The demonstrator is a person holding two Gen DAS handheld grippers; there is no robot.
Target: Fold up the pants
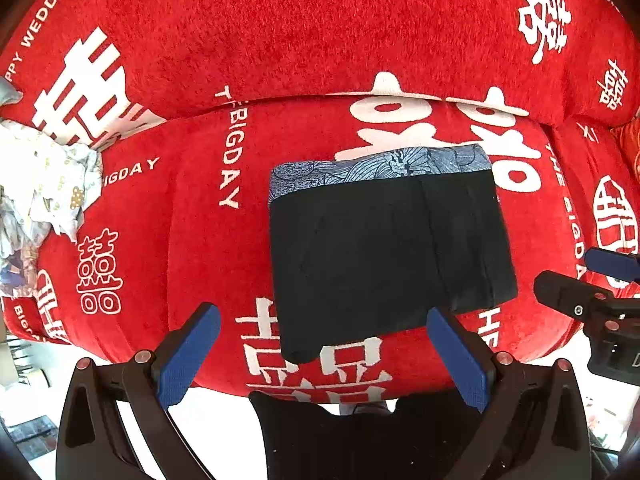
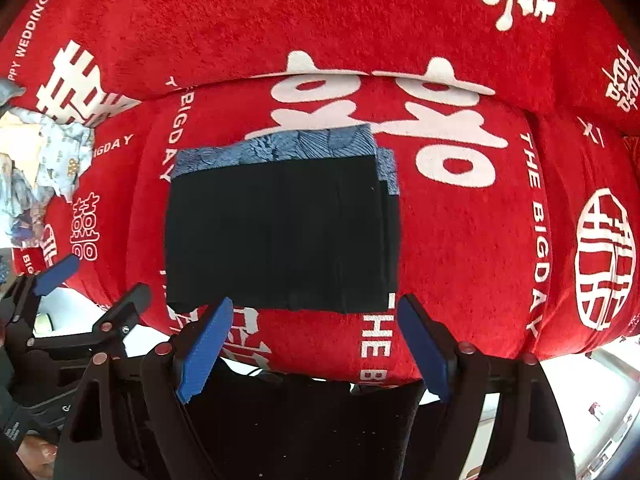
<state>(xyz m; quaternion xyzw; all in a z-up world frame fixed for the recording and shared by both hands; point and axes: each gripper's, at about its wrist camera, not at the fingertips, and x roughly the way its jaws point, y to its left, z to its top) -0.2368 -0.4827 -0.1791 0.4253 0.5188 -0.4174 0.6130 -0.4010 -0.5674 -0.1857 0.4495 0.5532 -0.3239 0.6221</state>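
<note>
The pants [image 1: 384,248] lie folded into a compact black rectangle on the red sofa seat [image 1: 192,240], with a blue patterned waistband along the far edge. My left gripper [image 1: 322,314] hangs above the near edge of the pants, open, with nothing between its blue pads [image 1: 188,356]. In the right wrist view the same folded pants [image 2: 280,232] lie flat, and my right gripper [image 2: 314,302] hovers over their near edge, also open and empty. Each gripper shows at the edge of the other's view: the right gripper [image 1: 592,292] and the left gripper [image 2: 80,292].
A red plush cover with white characters and lettering drapes the sofa seat and backrest [image 2: 320,12]. A crumpled heap of pale printed clothes [image 1: 44,184] sits at the left end of the seat. A person's dark clothing [image 1: 360,440] fills the bottom, in front of the sofa's edge.
</note>
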